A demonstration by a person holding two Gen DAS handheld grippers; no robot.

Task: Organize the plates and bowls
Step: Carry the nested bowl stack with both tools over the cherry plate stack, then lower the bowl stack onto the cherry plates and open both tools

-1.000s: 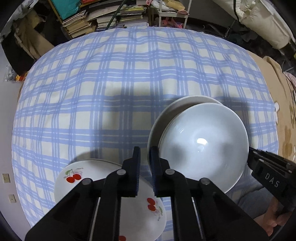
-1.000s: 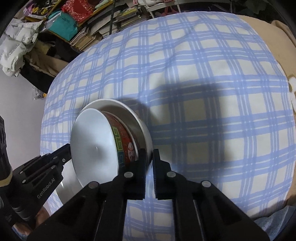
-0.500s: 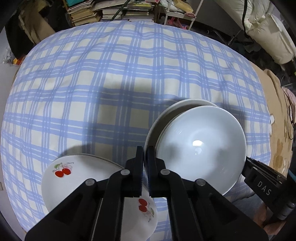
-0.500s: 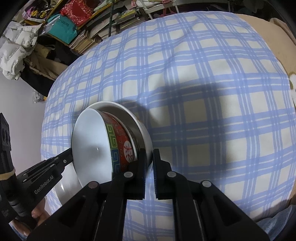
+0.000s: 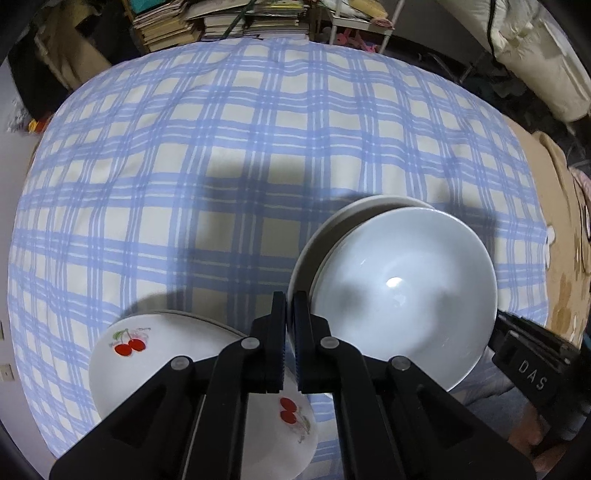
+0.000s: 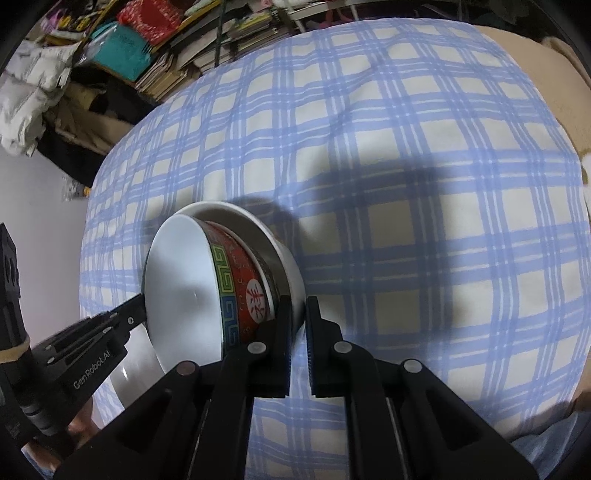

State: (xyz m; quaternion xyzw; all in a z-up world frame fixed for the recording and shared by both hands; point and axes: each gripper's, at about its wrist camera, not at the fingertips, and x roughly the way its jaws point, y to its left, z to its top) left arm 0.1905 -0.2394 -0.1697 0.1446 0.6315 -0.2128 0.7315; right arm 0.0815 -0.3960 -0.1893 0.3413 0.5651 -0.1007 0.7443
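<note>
Left tongs (image 5: 289,299): pressed together, nothing visible between the pads, pointing down at the checked cloth (image 5: 221,166). Tips sit just beside the left rim of the bowl stack; the right wrist view shows them right at the rim of the inner bowl, contact unclear.

Right tongs (image 6: 298,301): narrow gap, pinching the rim of the outer white bowl (image 6: 258,229) on its near-right side. In the left wrist view the same tongs show at the stack's right edge, marked "DAS".

Bowl stack: two nested.
- Inner: red patterned bowl (image 6: 243,280), with a green key band under the rim, a white medallion on the side and a plain white inside.
- Outer: the white bowl. Its rim pokes out past the inner one on the far-left side.
- Location: close to the near edge of the cloth, right of centre. Can't tell whether it rests on the cloth or is lifted off it.

Cherry plate (image 5: 122,369): near-left corner of the cloth, flat, partly hidden by the left tongs' arms. A second rim shows under its far edge, so it lies on another plate. It is near the bowl stack, not touching.

Off the cloth: stacked books (image 5: 207,22) beyond the far edge, beige blanket (image 5: 565,258) along the right edge.
</note>
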